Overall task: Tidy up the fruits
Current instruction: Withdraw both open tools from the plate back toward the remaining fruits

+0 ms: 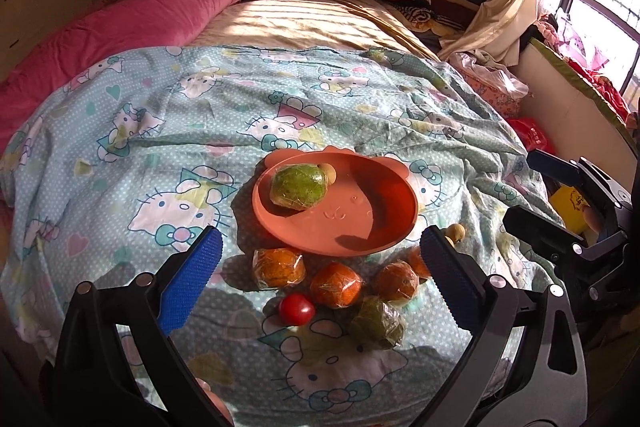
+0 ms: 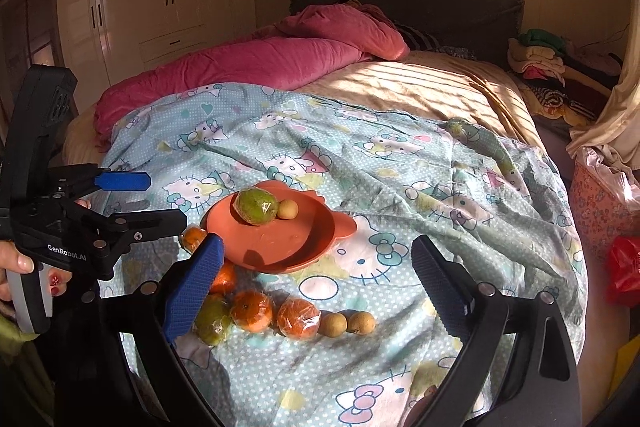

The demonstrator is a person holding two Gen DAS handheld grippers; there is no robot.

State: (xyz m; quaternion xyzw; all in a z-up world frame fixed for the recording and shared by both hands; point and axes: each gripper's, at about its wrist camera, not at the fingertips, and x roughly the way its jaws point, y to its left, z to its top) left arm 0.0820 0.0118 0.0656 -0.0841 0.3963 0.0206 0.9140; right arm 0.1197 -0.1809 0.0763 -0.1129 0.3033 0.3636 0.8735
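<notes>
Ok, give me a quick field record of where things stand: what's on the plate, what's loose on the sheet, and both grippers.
surface: cartoon-print sheet on a bed
plate: orange plate, on the sheet
on plate: one wrapped green fruit; one small tan fruit touching it
loose, near side of plate: wrapped orange fruits, wrapped green fruit, red tomato, two small tan fruits
left gripper: fingers wide apart, nothing held
right gripper: fingers wide apart, nothing held

Wrapped fruits [image 1: 335, 284] beside orange plate [image 1: 384, 223]
</notes>
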